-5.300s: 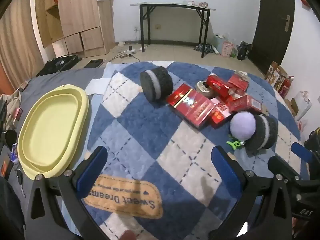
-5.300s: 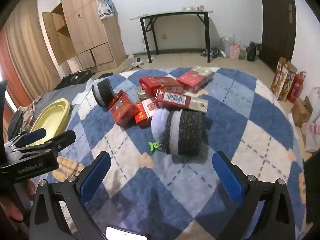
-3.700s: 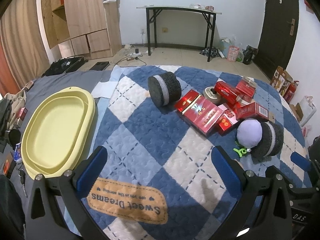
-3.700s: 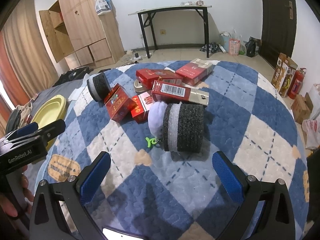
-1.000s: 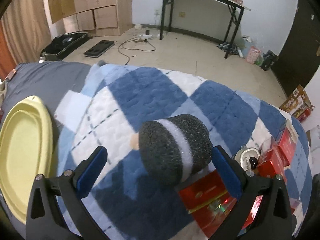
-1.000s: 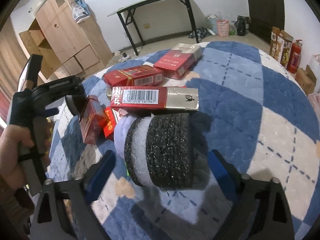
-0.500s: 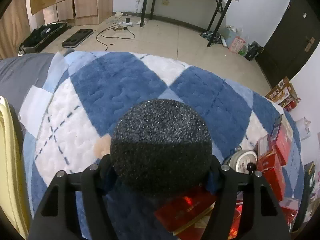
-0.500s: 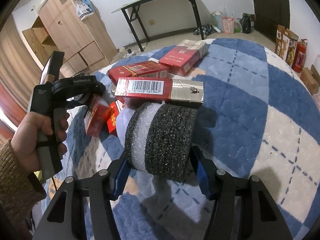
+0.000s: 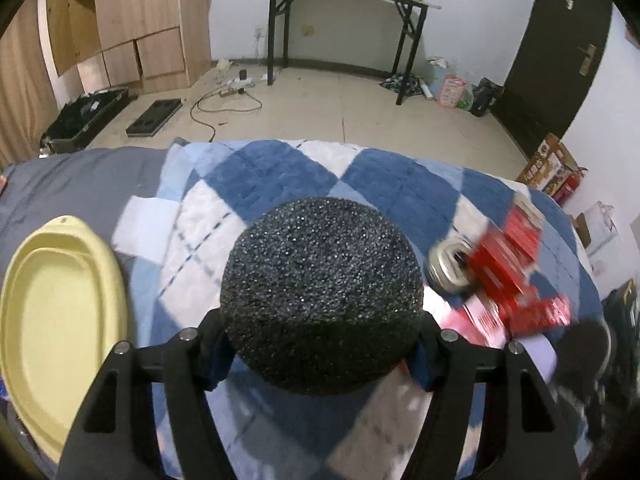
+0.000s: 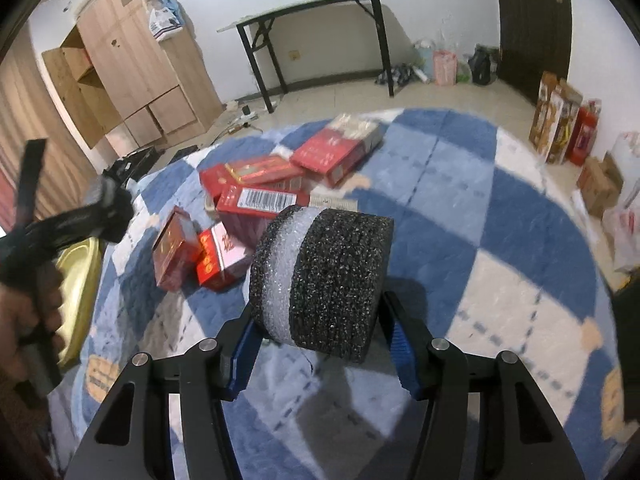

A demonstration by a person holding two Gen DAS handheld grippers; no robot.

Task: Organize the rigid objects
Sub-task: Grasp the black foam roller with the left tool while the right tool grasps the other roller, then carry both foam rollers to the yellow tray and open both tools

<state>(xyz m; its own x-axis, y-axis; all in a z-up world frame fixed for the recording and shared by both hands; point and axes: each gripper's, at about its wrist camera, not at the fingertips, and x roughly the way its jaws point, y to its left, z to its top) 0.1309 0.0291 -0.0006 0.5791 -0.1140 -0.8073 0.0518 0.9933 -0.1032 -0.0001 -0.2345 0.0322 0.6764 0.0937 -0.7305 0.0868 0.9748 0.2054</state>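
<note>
Black foam roll (image 9: 322, 296) is clamped in the left gripper (image 9: 320, 354) jaws; the right gripper (image 10: 322, 344) jaws clamp another striped foam roll (image 10: 320, 280) above the quilt (image 10: 500, 248).

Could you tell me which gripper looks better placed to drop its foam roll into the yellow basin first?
Left, probably. The left gripper is shut on its foam roll, and the yellow basin lies close beside it. The right gripper holds the striped foam roll, with the basin farther away past the red boxes.
</note>
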